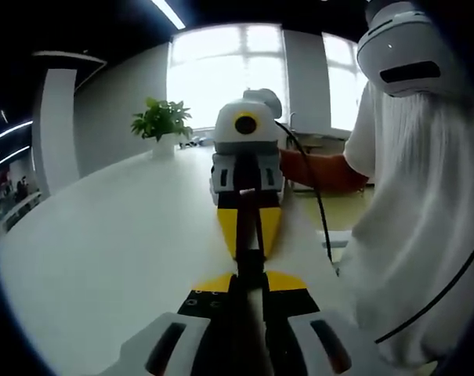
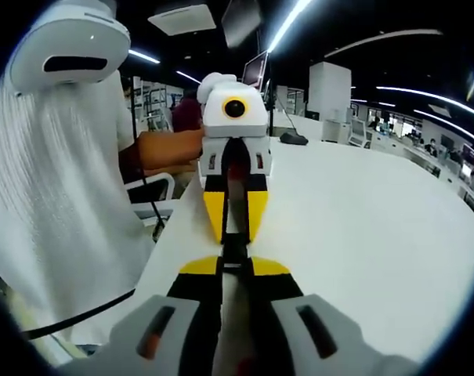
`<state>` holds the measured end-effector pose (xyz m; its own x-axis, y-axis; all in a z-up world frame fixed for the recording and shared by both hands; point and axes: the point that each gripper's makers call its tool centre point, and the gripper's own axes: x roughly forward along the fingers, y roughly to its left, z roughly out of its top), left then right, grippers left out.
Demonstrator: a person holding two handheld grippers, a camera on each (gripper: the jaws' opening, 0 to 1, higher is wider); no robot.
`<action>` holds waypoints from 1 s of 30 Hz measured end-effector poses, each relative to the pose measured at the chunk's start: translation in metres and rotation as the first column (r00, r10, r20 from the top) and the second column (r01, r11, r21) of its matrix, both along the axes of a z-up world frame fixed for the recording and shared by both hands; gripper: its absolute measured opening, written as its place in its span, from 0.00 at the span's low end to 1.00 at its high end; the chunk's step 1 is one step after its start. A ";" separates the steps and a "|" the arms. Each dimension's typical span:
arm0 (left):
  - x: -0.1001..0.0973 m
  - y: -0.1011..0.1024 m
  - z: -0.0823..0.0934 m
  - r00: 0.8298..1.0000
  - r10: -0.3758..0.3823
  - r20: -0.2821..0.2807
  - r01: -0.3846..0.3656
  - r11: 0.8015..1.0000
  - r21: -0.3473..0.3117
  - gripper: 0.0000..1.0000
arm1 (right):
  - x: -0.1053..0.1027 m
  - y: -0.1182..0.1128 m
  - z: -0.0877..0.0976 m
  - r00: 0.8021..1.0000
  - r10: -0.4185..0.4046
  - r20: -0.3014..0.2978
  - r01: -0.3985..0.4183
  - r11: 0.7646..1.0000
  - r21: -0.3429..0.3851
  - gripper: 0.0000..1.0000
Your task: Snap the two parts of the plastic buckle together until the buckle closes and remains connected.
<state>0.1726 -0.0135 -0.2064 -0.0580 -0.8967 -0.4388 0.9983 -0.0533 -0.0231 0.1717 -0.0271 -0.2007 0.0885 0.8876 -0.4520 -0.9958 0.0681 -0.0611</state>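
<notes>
The black plastic buckle (image 1: 251,266) is held in the narrow gap between my two grippers, which face each other tip to tip above a white table (image 1: 103,251). My left gripper (image 1: 250,280) is shut on the near half. My right gripper (image 1: 250,252) is shut on the far half. In the right gripper view the buckle (image 2: 235,251) runs from my right gripper (image 2: 234,268) to the left gripper (image 2: 235,237). The two halves meet in one line; the yellow fingertips hide the join, so I cannot tell whether it is latched.
A person in a white top (image 1: 425,227) stands close at the table's edge (image 2: 162,235), beside both grippers. A potted plant (image 1: 162,119) stands at the table's far end. In the right gripper view the white tabletop (image 2: 362,227) stretches away right, with a monitor (image 2: 256,70) behind.
</notes>
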 end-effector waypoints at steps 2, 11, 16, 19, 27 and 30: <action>0.000 0.000 0.000 1.000 0.003 -0.002 -0.003 1.000 0.001 0.11 | -0.001 0.001 0.000 1.000 0.001 -0.002 -0.001 1.000 0.001 0.11; -0.002 -0.001 0.001 1.000 0.000 0.008 0.000 1.000 -0.002 0.11 | -0.007 0.005 0.000 1.000 0.004 -0.003 -0.004 1.000 0.007 0.11; -0.001 -0.001 0.000 1.000 0.002 -0.001 -0.002 1.000 0.001 0.12 | -0.006 0.005 0.000 1.000 0.002 -0.007 -0.002 1.000 0.012 0.11; -0.001 0.000 0.000 1.000 0.004 -0.008 -0.004 1.000 -0.003 0.12 | -0.007 0.006 0.000 1.000 0.002 -0.006 -0.002 1.000 0.014 0.11; -0.002 -0.002 0.000 1.000 0.002 -0.024 -0.002 1.000 -0.008 0.21 | -0.001 0.002 0.000 1.000 0.004 -0.011 -0.004 1.000 0.018 0.12; -0.002 -0.002 0.000 1.000 0.005 -0.023 -0.006 1.000 -0.011 0.22 | -0.002 0.003 0.000 1.000 0.004 -0.012 -0.004 1.000 0.018 0.12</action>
<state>0.1708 -0.0152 -0.2066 -0.0630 -0.9021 -0.4270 0.9978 -0.0483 -0.0452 0.1699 -0.0241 -0.2010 0.0798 0.8960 -0.4367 -0.9967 0.0653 -0.0482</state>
